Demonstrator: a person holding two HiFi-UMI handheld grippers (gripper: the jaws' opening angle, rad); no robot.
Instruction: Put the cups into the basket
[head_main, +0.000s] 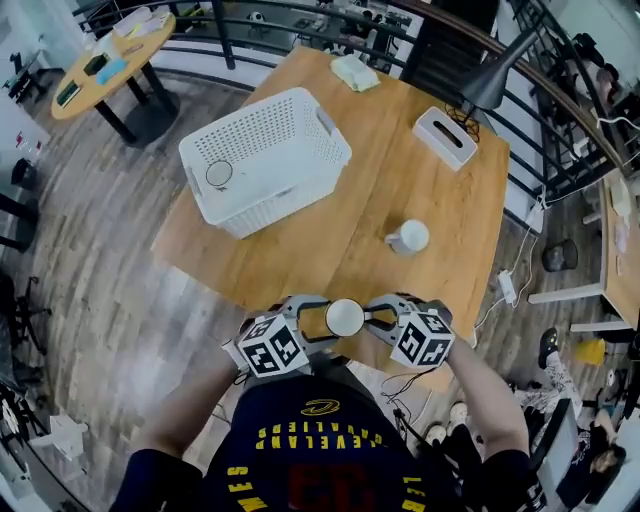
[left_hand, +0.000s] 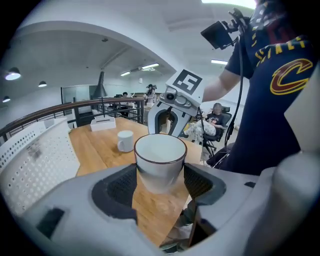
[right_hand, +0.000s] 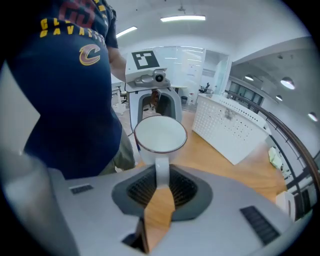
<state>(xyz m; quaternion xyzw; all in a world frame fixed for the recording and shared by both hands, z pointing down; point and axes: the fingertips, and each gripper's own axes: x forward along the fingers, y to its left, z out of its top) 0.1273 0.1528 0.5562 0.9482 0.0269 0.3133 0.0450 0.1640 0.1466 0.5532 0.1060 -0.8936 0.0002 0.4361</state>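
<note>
I've got one white cup (head_main: 345, 317) caught btwn both claws, held up off the table (head_main: 360, 180) at its near edge, just in front of the person's shirt (head_main: 320, 440). The L gripper (left_hand: 160, 184) is clamped on the cup body: both pads press its sides, the cup is roughly upright and its rim stands above the jaws. The R gripper (right_hand: 161, 189) comes in from the opposite side and pinches the cup's handle (right_hand: 161, 170). Its jaws are nearly together w/ the handle btwn them, and the bowl sits just beyond the tips. So the cup hangs dead centre btwn the two, L on the body, R on the handle. A second cup (head_main: 408, 237) stands on the table, well apart from both claws and to the R of the basket (head_main: 265, 160). The basket is white and perforated, on the far-L part of the table. A third cup (head_main: 219, 174) shows inside it near its L end. There's a tissue box (head_main: 445, 137) farther back on the R.
</note>
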